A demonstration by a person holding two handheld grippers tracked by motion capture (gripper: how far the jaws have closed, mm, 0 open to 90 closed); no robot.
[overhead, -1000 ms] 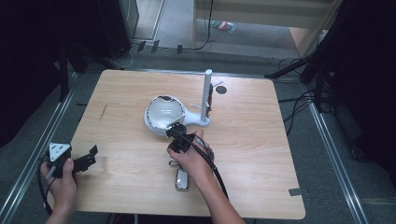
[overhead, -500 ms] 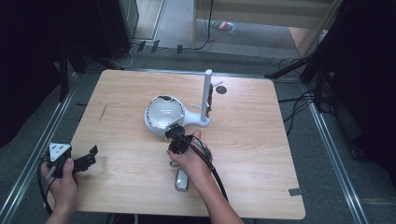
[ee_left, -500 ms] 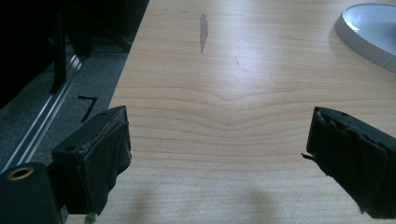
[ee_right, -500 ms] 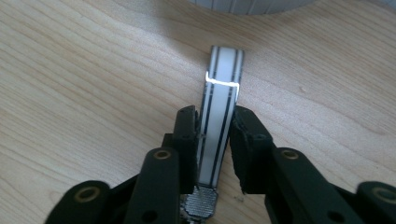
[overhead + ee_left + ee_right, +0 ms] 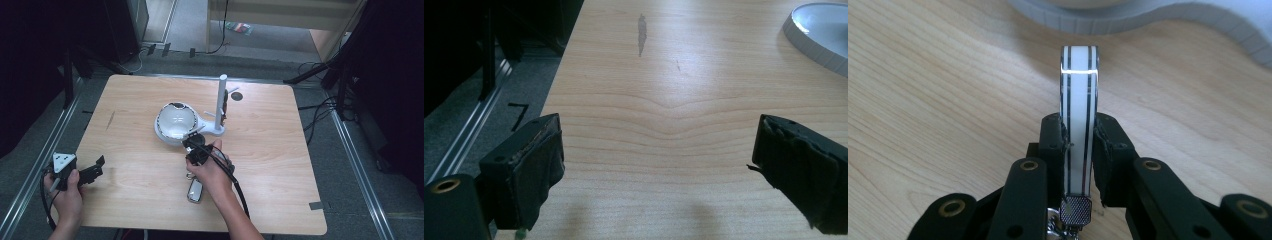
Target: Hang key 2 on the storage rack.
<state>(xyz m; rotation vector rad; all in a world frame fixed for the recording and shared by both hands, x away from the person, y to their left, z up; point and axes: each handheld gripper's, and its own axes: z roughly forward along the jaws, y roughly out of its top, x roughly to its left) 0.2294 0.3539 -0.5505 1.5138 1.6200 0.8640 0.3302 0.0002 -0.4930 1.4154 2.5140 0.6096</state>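
My right gripper [image 5: 193,145] is shut on a white band with black stripes [image 5: 1078,120], which stands upright between the jaws with a small knurled metal piece at its lower end. It hovers just in front of a white stand [image 5: 176,122] that has a round dish and an upright post [image 5: 221,100]. The stand's ribbed base edge [image 5: 1148,20] lies right behind the band. At the table's left front edge my left gripper [image 5: 94,168] is held open over bare wood, its jaws [image 5: 664,170] wide apart with nothing between them.
A small silver object [image 5: 195,190] lies on the wooden table [image 5: 280,150] beside the right wrist. A dark round spot [image 5: 236,96] sits near the far edge. Metal rails and cables run along the floor on both sides.
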